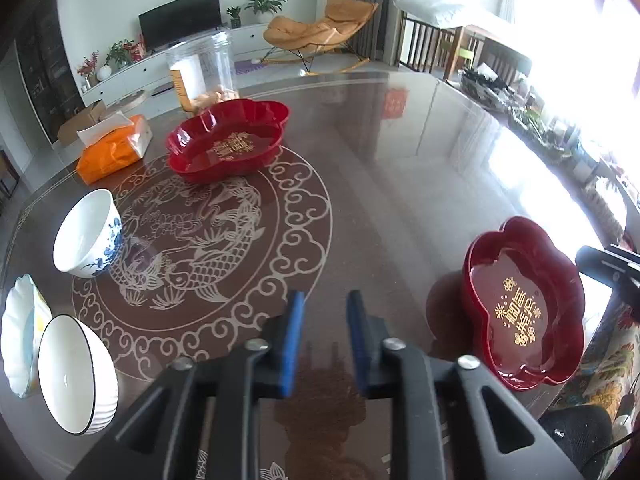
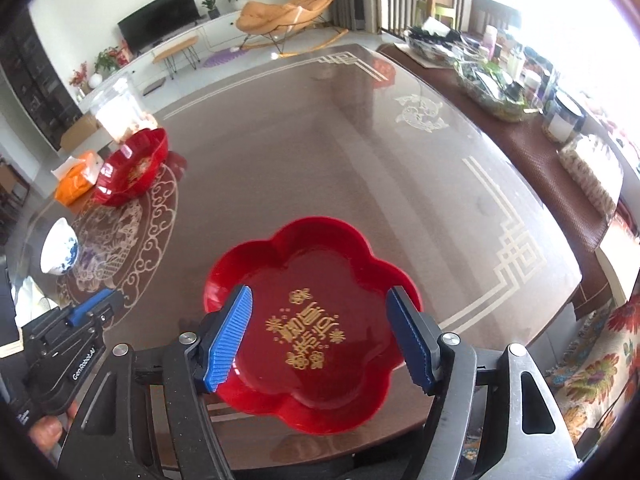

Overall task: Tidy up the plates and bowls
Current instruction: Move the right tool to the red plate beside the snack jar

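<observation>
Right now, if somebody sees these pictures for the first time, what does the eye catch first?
The glossy red flower-shaped plate with gold characters near the table's front edge, framed by the open right gripper. Next, a second red plate on the pale fish medallion in the dark table's top, beside the orange tissue pack.

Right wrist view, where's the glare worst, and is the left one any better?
Right wrist view: window light whitens the upper right corner, washing out the side shelf; the red plate stays sharp. Left wrist view: same whiteout along its right edge, with sheen across the table.
</observation>
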A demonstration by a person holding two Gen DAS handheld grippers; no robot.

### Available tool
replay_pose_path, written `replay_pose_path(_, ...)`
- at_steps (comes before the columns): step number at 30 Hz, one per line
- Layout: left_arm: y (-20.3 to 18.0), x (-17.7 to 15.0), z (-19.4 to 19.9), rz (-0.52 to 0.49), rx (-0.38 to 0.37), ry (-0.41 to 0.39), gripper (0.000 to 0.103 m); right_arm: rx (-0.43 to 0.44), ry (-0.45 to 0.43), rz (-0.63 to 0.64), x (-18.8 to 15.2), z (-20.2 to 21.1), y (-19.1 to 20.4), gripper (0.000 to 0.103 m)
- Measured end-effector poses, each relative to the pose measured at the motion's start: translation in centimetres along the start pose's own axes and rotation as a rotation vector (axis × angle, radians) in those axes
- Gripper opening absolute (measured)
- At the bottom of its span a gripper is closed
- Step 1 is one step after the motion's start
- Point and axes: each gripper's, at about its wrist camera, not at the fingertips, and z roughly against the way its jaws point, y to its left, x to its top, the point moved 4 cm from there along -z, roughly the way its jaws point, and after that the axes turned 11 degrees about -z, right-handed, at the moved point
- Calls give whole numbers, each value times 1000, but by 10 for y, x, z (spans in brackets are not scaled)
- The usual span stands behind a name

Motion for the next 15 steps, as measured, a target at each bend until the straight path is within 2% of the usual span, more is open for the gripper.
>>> replay_pose_path(1,6,0,4,19,-13,-28,100,5,-12,15,-2,2,9,73)
replay_pose_path(3,14,-1,15,31,-8,-95,103,19,-25,38,-7,4,27,73)
replay_pose_path(8,30,2,27,19,38,-135,103,70,-50,63,-11,6,62,73)
replay_pose_path(15,62,4,34,48,169,-129,103,93,-80,71,-10,5,92,73)
